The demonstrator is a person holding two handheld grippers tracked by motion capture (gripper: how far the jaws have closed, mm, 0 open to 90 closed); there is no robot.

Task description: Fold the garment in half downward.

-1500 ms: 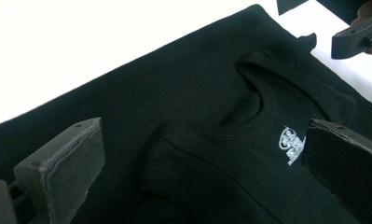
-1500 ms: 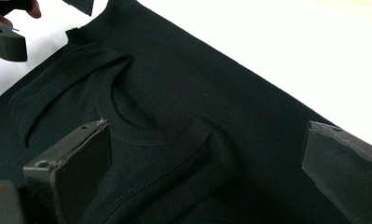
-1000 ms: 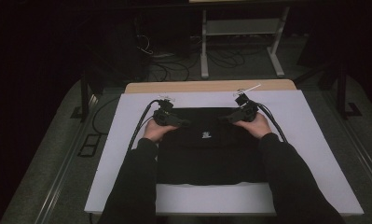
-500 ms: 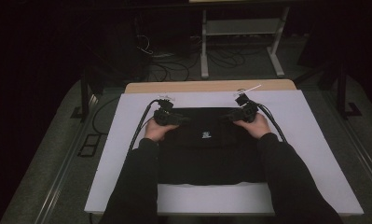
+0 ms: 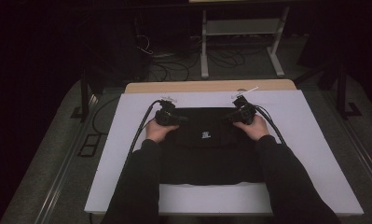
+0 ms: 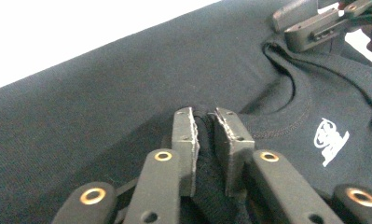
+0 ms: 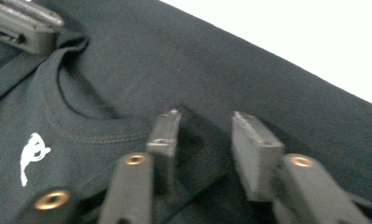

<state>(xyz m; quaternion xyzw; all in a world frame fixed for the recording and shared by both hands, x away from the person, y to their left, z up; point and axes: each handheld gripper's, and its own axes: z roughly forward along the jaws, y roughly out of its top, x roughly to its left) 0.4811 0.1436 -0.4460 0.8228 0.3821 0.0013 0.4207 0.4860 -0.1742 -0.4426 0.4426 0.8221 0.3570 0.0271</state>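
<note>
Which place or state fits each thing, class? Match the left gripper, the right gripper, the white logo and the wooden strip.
Things:
1. left gripper
2. right gripper
3. white logo
4. wooden strip

Places or states:
A. below the neckline of the black shirt
B. jaws pinched on a fold of cloth
C. along the far edge of the white table top
D. jaws wider apart, cloth between them

Pairs: 1-B, 2-D, 3-A, 4-C.

Both grippers' jaws have just been closing.

white logo, unreadable, on black shirt (image 5: 207,144)
</note>
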